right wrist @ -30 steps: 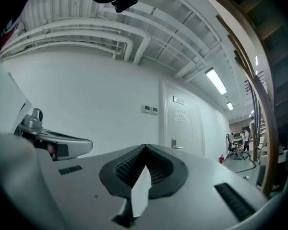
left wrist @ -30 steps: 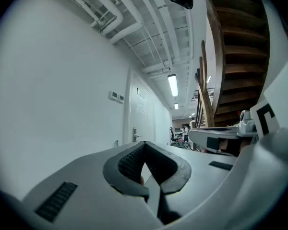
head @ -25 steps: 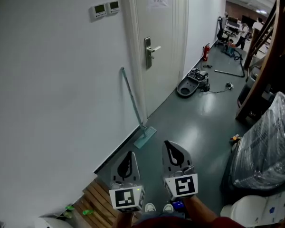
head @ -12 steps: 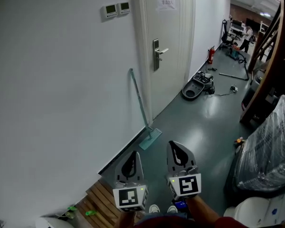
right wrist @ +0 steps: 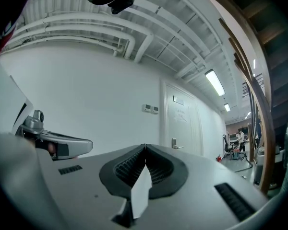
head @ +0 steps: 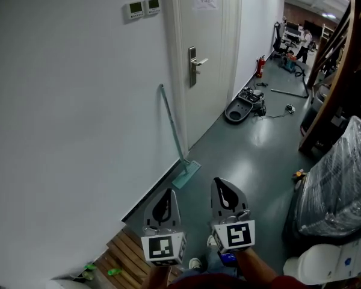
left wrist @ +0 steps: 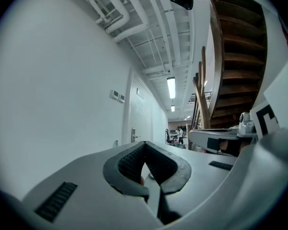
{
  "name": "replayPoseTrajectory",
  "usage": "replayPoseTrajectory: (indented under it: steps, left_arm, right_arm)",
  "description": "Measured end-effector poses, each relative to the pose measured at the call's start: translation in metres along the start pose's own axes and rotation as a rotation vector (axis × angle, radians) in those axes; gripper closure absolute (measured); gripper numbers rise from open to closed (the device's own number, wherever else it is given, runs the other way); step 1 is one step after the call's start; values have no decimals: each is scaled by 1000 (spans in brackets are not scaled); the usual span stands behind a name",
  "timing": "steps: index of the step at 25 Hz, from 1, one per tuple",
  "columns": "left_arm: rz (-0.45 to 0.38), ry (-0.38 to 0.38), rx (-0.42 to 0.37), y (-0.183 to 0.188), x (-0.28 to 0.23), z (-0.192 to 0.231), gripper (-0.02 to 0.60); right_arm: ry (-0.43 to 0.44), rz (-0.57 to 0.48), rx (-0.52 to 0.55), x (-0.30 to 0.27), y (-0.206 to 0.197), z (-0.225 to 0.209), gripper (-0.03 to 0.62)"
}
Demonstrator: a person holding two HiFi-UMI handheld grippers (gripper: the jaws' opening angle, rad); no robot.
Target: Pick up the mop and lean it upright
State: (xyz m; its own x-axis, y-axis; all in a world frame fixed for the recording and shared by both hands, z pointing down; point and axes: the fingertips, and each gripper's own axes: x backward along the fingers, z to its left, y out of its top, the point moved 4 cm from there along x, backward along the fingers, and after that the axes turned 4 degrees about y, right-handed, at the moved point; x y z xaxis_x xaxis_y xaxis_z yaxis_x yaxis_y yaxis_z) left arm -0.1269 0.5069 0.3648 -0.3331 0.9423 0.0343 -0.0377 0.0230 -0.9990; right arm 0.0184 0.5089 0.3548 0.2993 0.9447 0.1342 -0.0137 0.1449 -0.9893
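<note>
Two things flank the door: a wrapped bundle well right of it, a vacuum just beyond. Left of the door, the teal mop leans upright on the wall, flat head down. Nearer than the door, left gripper and right gripper are closed tight, empty.

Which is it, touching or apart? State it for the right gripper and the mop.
Apart. The head view shows the mop leaning on the wall, with floor between it and the right gripper; the right gripper view shows its jaws together, empty.
</note>
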Motion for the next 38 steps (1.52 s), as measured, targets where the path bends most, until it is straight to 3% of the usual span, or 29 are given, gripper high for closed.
replayPoseTrajectory:
  steps: [9,18,25,38]
  left_arm:
    - [6,16,-2,-5,-46,4,568]
    - [16,17,-6,-10,-131,-6,568]
    - [33,38,-18,-13,-194,-9,568]
    - [23,77,-37,-10,-275,-32,568]
  right_arm:
    - [-8,20,-22,-37,-14,-29,577]
    - [0,-13,-27,-101,-29,-86,577]
    - [6,21,-44,-150,-41,-131,577]
    - [45,8,-71,-206,-50,-198,576]
